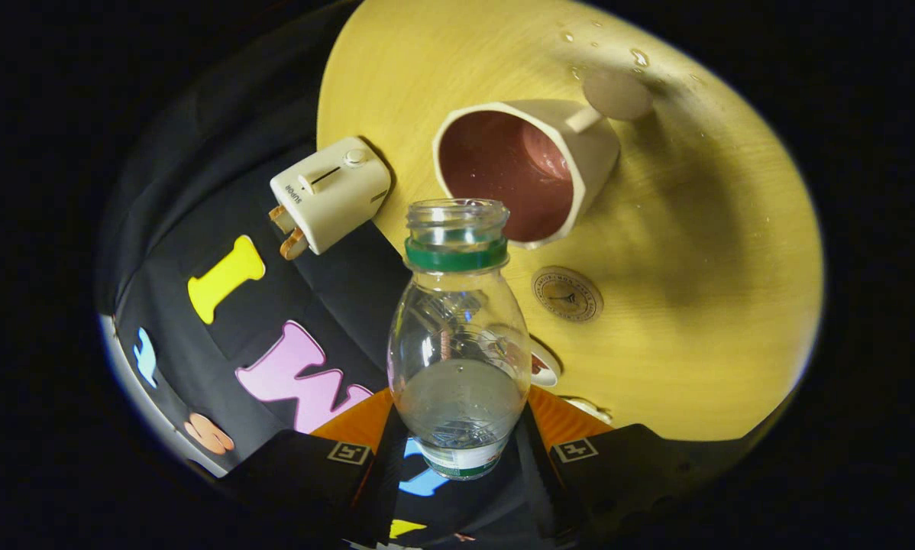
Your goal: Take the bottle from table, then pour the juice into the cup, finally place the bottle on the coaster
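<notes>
The gripper (457, 428) is clamping a clear plastic bottle (457, 344) between its two fingers (350, 439), one finger pressing on each side of the bottle's lower body. The bottle is uncapped, with a green ring (456, 256) sitting below its open mouth. A small amount of liquid (457, 397) is pooling in the lower part of the bottle, and a label band (461, 462) is wrapping its base.

The whole view is sitting rotated, so the round, light wooden table (702, 305) is appearing tilted. The bottle's mouth is pointing toward a cream cup (526, 164) with a reddish-brown interior, which is lying just beyond the mouth; the mouth is overlapping the cup's rim in the view, and I cannot tell whether they are touching. The cup's handle (591, 116) is pointing away from the gripper.

A small round coaster (567, 294) is lying on the table just beside the bottle's shoulder, between the cup and the fingers. A cream toy toaster (329, 195) with two brown slices sticking out is sitting at the table's edge, near the cup. Water droplets (639, 56) are scattered on the table beyond the cup.
</notes>
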`<state>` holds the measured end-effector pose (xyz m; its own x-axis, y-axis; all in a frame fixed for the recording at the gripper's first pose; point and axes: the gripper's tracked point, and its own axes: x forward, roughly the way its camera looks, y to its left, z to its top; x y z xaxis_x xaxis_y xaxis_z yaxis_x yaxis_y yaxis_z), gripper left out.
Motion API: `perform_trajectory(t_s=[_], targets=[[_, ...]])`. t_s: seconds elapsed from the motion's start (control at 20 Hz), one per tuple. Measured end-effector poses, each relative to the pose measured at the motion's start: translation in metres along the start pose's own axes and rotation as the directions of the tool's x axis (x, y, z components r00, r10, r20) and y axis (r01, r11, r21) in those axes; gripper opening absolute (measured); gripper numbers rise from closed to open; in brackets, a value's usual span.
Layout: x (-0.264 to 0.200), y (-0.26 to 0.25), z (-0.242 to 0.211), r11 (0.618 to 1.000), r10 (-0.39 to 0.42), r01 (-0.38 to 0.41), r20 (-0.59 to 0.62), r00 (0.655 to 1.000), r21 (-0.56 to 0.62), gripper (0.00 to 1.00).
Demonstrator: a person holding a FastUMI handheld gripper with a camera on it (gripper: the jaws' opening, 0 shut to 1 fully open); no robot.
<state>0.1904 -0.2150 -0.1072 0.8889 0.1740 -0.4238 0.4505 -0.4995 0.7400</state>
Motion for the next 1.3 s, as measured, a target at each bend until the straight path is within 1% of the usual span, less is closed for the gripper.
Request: perform_trajectory(t_s=[0.1, 0.2, 0.3, 0.35, 0.4, 0.5, 0.6, 0.65, 0.75, 0.85, 0.9, 0.95, 1.05, 1.15, 1.25, 1.3], targets=[[-0.008, -0.001, 0.002, 0.993, 0.004, -0.001, 0.031, 0.999, -0.120, 0.72], [-0.014, 0.003, 0.005, 0.969, 0.024, -0.005, 0.075, 0.997, -0.248, 0.72], [-0.025, 0.005, -0.001, 0.924, 0.038, -0.001, 0.091, 0.995, -0.382, 0.72], [-0.029, 0.005, -0.003, 0.892, 0.046, 0.006, 0.104, 0.993, -0.453, 0.71], [-0.034, 0.005, -0.006, 0.850, 0.057, 0.013, 0.116, 0.992, -0.526, 0.72], [-0.044, 0.005, -0.015, 0.745, 0.078, 0.033, 0.136, 0.988, -0.666, 0.72], [-0.055, 0.005, -0.022, 0.617, 0.099, 0.066, 0.160, 0.982, -0.784, 0.72], [-0.057, 0.004, -0.026, 0.546, 0.109, 0.090, 0.177, 0.978, -0.833, 0.71], [-0.061, 0.001, -0.032, 0.426, 0.131, 0.126, 0.199, 0.971, -0.896, 0.71], [-0.061, -0.001, -0.048, 0.286, 0.167, 0.130, 0.183, 0.969, -0.949, 0.72], [-0.060, -0.005, -0.052, 0.225, 0.177, 0.138, 0.180, 0.967, -0.964, 0.72], [-0.059, -0.009, -0.057, 0.156, 0.188, 0.148, 0.177, 0.966, -0.976, 0.71], [-0.059, -0.017, -0.069, 0.035, 0.216, 0.141, 0.145, 0.966, -0.989, 0.71], [-0.059, -0.023, -0.073, -0.043, 0.245, 0.140, 0.126, 0.961, -0.989, 0.71], [-0.052, -0.031, -0.072, -0.113, 0.261, 0.171, 0.137, 0.956, -0.979, 0.72], [-0.048, -0.035, -0.070, -0.154, 0.263, 0.190, 0.145, 0.954, -0.970, 0.71]])
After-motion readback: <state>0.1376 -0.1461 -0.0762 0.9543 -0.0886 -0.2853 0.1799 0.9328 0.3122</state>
